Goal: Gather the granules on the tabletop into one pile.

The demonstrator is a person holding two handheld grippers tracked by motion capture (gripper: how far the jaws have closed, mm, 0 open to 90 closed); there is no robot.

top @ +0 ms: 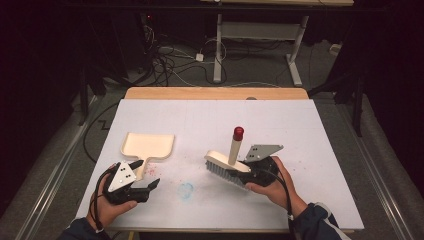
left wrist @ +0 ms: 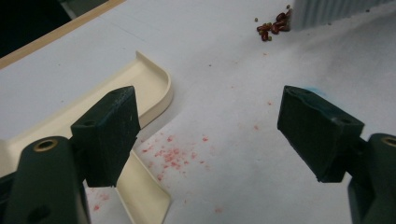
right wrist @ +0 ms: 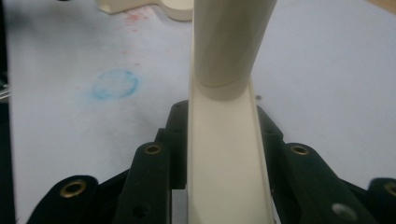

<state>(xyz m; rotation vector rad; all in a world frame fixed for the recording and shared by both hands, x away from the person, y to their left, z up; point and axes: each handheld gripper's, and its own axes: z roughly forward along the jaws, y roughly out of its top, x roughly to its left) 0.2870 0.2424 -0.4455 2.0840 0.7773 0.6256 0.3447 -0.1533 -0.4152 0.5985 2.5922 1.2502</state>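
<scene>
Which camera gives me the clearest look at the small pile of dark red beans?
The left gripper view: the dark red beans cluster against the grey brush bristles. In the high view they're too small to pick out; the right gripper view faces the cream brush handle.

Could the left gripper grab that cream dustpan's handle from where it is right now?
Probably yes. The left gripper has its jaws open, and the dustpan handle lies right beside one jaw on the white table cover, with nothing between them. The brush is off in the right gripper.
</scene>
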